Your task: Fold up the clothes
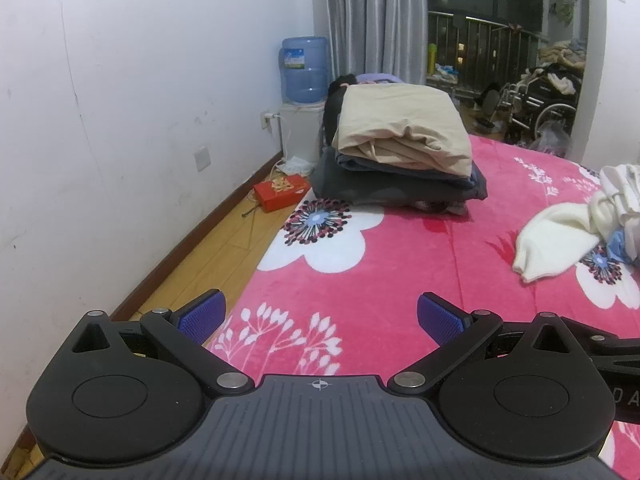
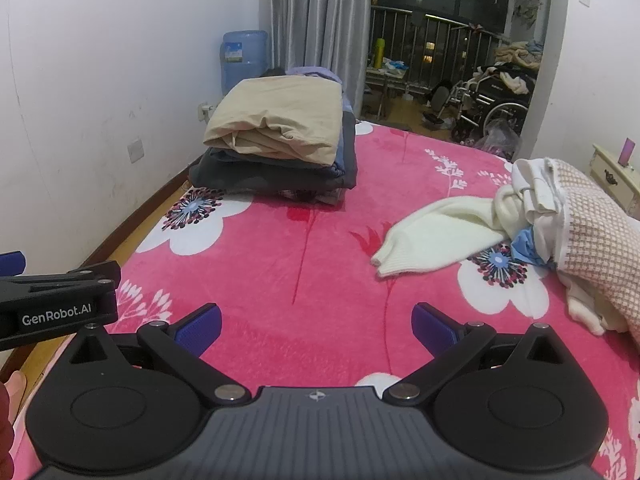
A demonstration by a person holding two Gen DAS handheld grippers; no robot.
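Both the left tongs (image 1: 320, 316) and the right tongs (image 2: 318, 326) hover released and empty over the pink floral bed (image 2: 320, 264), side by side. The folded stack (image 2: 280, 144) sits at the bed's far left, by the edge; the unfolded pile (image 2: 560, 216) lies to the right, a cream knit sweater (image 2: 436, 236) trailing from it. The sweater looks tangled with the other garments, so pulling it could drag the whole heap. The stack's overhanging beige top layer (image 1: 404, 128) might slide off if bumped.
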